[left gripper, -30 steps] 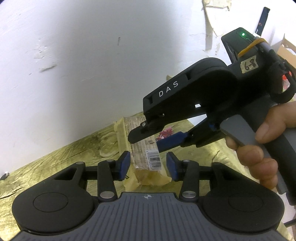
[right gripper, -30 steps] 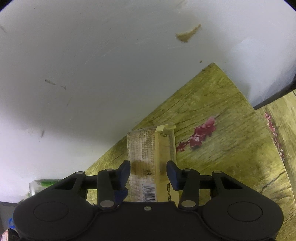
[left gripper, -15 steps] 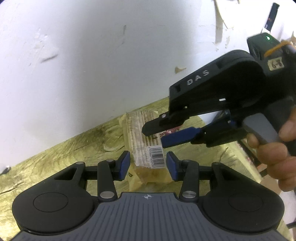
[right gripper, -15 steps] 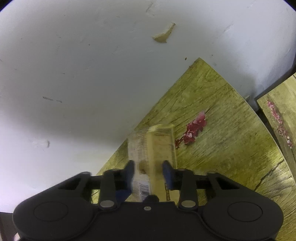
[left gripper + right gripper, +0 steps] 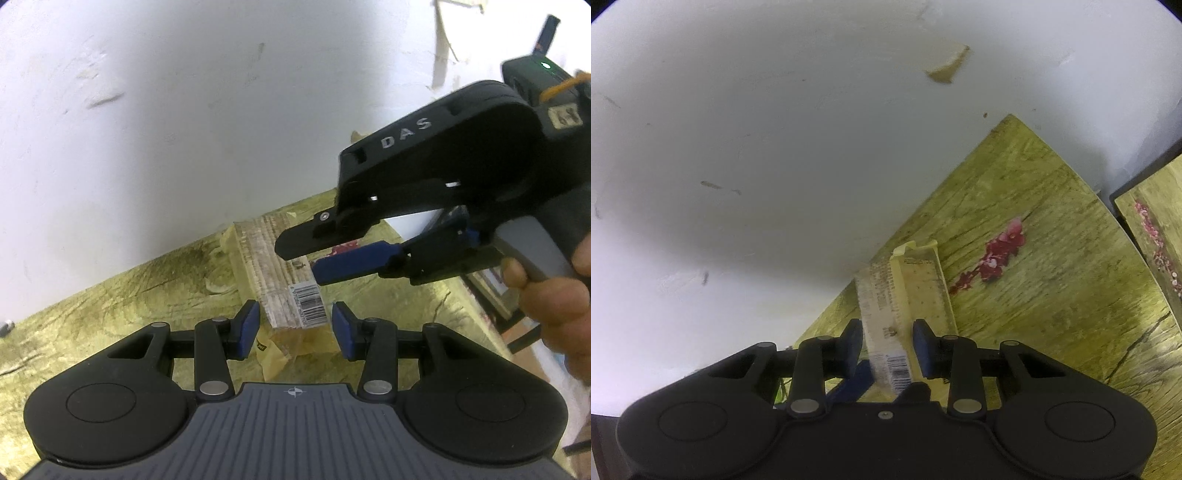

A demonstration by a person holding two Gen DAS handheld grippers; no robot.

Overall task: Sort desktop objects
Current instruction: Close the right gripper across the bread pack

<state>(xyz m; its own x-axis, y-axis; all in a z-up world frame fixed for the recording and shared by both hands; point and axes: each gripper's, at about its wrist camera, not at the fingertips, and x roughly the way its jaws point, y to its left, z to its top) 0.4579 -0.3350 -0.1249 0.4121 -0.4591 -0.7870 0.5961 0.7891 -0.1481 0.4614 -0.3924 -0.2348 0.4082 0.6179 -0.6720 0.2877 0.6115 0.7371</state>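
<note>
The right gripper (image 5: 887, 345) pinches the near end of a clear packet (image 5: 886, 314), its pads pressed on both long sides, barcode end nearest the camera. The left gripper (image 5: 294, 328) stands slightly spread just short of that barcode end, pads not touching it. Beyond the fingers the packet's far end nearly meets the white wall (image 5: 775, 147); bare yellow-green tabletop (image 5: 1052, 280) lies to their right, up to its edge.
</note>
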